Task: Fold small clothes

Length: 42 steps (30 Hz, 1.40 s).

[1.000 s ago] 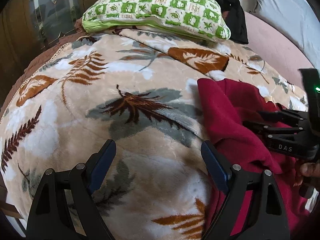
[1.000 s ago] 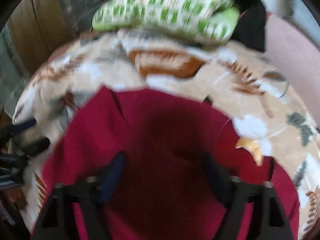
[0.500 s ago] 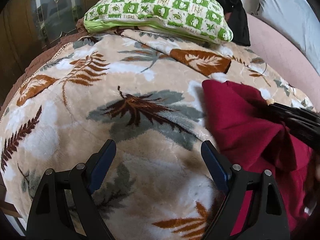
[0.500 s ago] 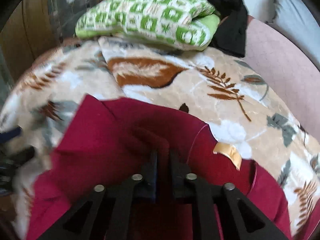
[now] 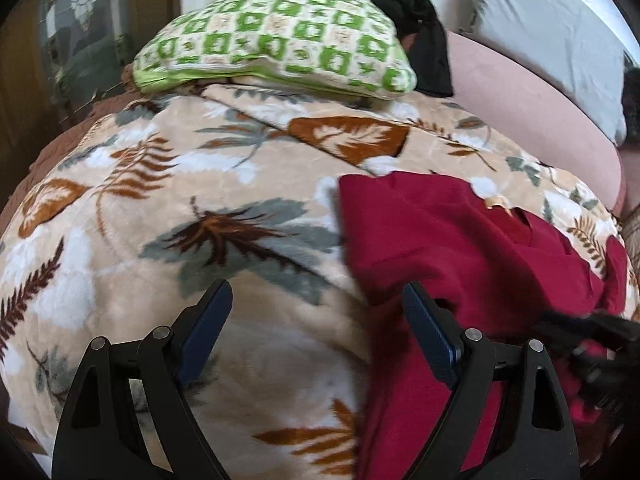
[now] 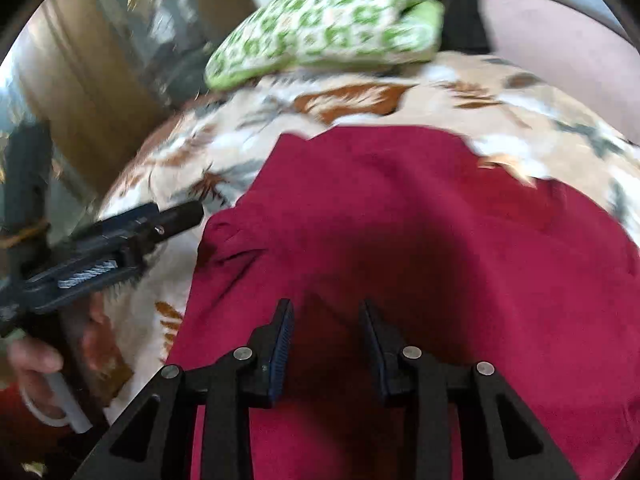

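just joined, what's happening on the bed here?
A person with a two-finger tool in each hand is folding a dark red cloth garment that lies on a beige leaf-print fleece blanket. The right tool is over the garment with its jaws opening; no fabric is visibly pinched between them. The left tool is open above the blanket at the garment's left edge, holding nothing. A green-and-white patterned pillow sits at the far end, untouched.

We see a bed (image 5: 540,120) with a leaf-print blanket (image 5: 160,200), a green pillow (image 5: 272,40), wooden panelling (image 6: 80,80) behind.
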{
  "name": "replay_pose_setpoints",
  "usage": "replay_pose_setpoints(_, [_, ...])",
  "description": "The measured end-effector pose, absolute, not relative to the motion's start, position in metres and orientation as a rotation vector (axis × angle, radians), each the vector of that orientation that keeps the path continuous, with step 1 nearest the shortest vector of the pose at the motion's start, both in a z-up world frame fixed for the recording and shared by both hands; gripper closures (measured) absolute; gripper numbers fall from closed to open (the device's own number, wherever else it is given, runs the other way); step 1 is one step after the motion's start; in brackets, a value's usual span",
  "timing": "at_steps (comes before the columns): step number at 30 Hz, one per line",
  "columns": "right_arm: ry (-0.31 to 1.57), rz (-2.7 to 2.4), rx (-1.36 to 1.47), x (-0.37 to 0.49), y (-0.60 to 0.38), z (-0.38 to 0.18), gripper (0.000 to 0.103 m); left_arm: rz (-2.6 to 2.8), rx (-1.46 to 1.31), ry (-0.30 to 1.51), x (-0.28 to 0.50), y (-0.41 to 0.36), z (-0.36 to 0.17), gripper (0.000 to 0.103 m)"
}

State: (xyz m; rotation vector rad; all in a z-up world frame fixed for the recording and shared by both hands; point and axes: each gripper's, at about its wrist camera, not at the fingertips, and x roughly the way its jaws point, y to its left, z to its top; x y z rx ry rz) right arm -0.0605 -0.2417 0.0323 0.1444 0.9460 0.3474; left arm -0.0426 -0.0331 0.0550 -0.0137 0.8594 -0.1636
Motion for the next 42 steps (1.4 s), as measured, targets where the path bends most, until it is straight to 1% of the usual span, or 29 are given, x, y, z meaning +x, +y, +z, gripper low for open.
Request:
replay_pose_setpoints(1, [0.924, 0.297, 0.146, -0.068, -0.256, 0.039, 0.069, -0.166, -0.005, 0.858, -0.042, -0.036, 0.056, 0.016])
replay_pose_setpoints(3, [0.868, 0.17, 0.165, -0.083, -0.297, 0.053, 0.063, -0.192, 0.011, 0.862, -0.04, -0.044, 0.059, 0.016])
replay_pose_setpoints(5, [0.826, -0.005, 0.158, -0.094, -0.342, 0.062, 0.04, -0.221, 0.009, 0.884, -0.035, -0.054, 0.057, 0.016])
replay_pose_setpoints(6, [0.819, -0.089, 0.156, -0.097, -0.363, 0.063, 0.038, -0.235, -0.002, 0.894, -0.032, -0.057, 0.055, 0.016])
replay_pose_setpoints(8, [0.839, -0.155, 0.241, -0.092, -0.404, 0.056, 0.038, -0.246, 0.001, 0.903, -0.028, -0.065, 0.052, 0.016])
replay_pose_setpoints(10, [0.875, -0.137, 0.343, -0.08, -0.425, 0.046, 0.038, -0.25, 0.042, 0.908, -0.025, -0.075, 0.045, 0.016])
replay_pose_setpoints(11, [0.899, -0.117, 0.37, -0.071, -0.429, 0.036, 0.04, -0.241, 0.076, 0.924, -0.024, -0.08, 0.039, 0.016])
replay_pose_setpoints(12, [0.909, -0.1, 0.366, -0.066, -0.429, 0.03, 0.045, -0.228, 0.093, 0.94, -0.024, -0.081, 0.033, 0.016])
replay_pose_setpoints(14, [0.956, -0.079, 0.295, -0.054, -0.418, 0.02, 0.092, -0.218, 0.107, 0.986, -0.023, -0.08, 0.019, 0.016])
replay_pose_setpoints(15, [0.948, -0.085, 0.25, -0.056, -0.412, 0.021, 0.099, -0.218, 0.109, 0.999, -0.023, -0.08, 0.015, 0.016])
replay_pose_setpoints(17, [0.892, -0.101, 0.201, -0.06, -0.411, 0.03, 0.1, -0.212, 0.105, 1.006, -0.025, -0.078, 0.009, 0.016])
replay_pose_setpoints(19, [0.861, -0.15, 0.223, -0.064, -0.424, 0.034, 0.1, -0.205, 0.111, 0.999, -0.026, -0.08, 0.009, 0.016])
replay_pose_setpoints(23, [0.965, -0.191, 0.224, -0.041, -0.426, 0.004, 0.1, -0.198, 0.109, 0.995, -0.028, -0.08, 0.008, 0.016])
replay_pose_setpoints(25, [0.958, -0.196, 0.218, -0.043, -0.425, 0.004, 0.1, -0.198, 0.108, 0.989, -0.029, -0.08, 0.01, 0.016])
replay_pose_setpoints(27, [0.96, -0.185, 0.285, -0.05, -0.434, 0.011, 0.098, -0.192, 0.115, 0.98, -0.03, -0.08, 0.013, 0.016])
replay_pose_setpoints(28, [0.963, -0.184, 0.315, -0.053, -0.438, 0.014, 0.092, -0.19, 0.12, 0.964, -0.033, -0.08, 0.017, 0.016])
replay_pose_setpoints(29, [0.959, -0.192, 0.336, -0.058, -0.445, 0.017, 0.077, -0.192, 0.12, 0.942, -0.036, -0.08, 0.023, 0.016])
replay_pose_setpoints(30, [0.949, -0.214, 0.346, -0.065, -0.454, 0.02, 0.067, -0.195, 0.12, 0.927, -0.037, -0.08, 0.027, 0.016])
replay_pose_setpoints(31, [0.929, -0.247, 0.352, -0.072, -0.465, 0.025, 0.053, -0.202, 0.117, 0.897, -0.04, -0.08, 0.033, 0.016])
replay_pose_setpoints(35, [0.884, -0.357, 0.449, -0.087, -0.52, 0.04, 0.052, -0.219, 0.088, 0.839, -0.044, -0.075, 0.049, 0.016])
replay_pose_setpoints(42, [0.901, -0.575, 0.624, -0.071, -0.615, 0.034, 0.051, -0.227, 0.026, 0.868, -0.033, -0.069, 0.046, 0.016])
